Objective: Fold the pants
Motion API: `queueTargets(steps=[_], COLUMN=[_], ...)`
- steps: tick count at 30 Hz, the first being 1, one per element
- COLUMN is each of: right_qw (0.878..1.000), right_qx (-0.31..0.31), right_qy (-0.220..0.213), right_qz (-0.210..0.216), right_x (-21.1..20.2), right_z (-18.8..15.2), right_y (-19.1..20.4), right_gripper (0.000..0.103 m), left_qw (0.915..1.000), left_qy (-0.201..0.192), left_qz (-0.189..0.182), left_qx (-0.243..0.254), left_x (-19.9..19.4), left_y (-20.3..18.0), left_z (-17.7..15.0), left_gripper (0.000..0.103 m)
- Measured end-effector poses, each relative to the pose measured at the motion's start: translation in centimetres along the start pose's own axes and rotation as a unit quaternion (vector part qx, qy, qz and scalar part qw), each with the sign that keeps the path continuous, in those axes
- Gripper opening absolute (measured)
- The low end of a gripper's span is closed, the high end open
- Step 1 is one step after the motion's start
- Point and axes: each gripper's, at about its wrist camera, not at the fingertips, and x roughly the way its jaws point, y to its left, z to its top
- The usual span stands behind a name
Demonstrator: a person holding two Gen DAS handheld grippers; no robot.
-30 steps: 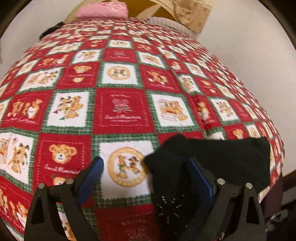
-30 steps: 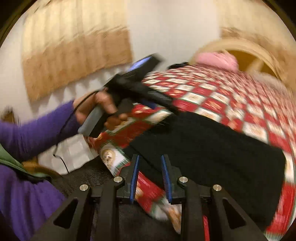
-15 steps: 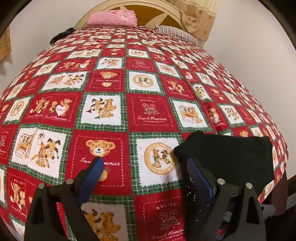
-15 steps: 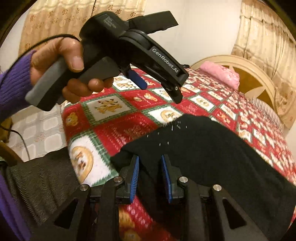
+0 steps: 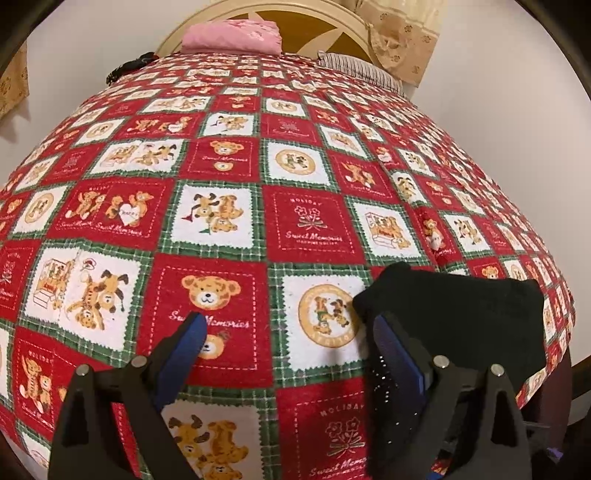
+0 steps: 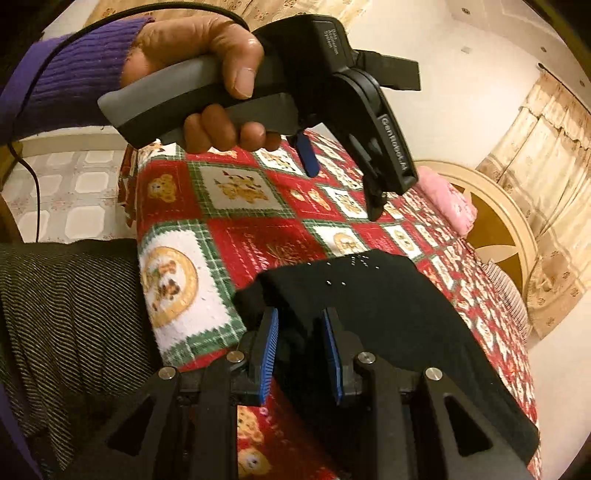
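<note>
Right now your black pants (image 6: 388, 314) lie folded into a flat dark rectangle at the near corner of the bed (image 5: 280, 155), on its red, green and white teddy-bear patchwork quilt (image 5: 221, 229), one edge reaching the quilt's edge. Your right gripper (image 6: 300, 334) has its jaws narrowly parted with a bunched fold of the pants' near corner between the blue pads; whether the pads actually press the cloth, you cannot tell from this view. Your left gripper (image 5: 286, 341) hangs above the quilt just beside the pants with its jaws spread wide and nothing in them. Your left hand (image 6: 207, 77), in a purple sleeve (image 6: 70, 70), wraps its grey handle. Farther off, a pink pillow (image 5: 232, 35) leans against the cream headboard (image 5: 328, 22).
</note>
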Motion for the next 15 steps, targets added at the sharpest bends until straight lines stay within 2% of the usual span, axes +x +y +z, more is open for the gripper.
queueTargets(steps=[6,8,9,15], right_qw=[0.999,0.999,0.999,0.997], right_qx=[-0.017,-0.036,-0.036,0.023], right_qy=[-0.023,-0.023,-0.023,-0.014], right_qz=[-0.032,-0.032,-0.02,0.069], right_x=[1.4,1.8,1.7,-0.3], right_z=[2.3,2.4,2.2,0.4], right_y=[1.1,1.8,1.8,-0.1], right_gripper=[0.026,0.021,0.009,0.003], left_qw=[1.0,1.0,0.9999,1.0], left_qy=[-0.006,-0.009,-0.01,0.002], left_qz=[0.003,0.002,0.001,0.006], left_qx=[0.004,0.003,0.003,-0.001], left_x=[-0.5,-0.8,-0.8,0.2], left_y=[-0.4,-0.3,-0.2,-0.3], left_z=[0.2,0.3,0.4,0.2], left_gripper=[0.094,0.094,0.094,0.094])
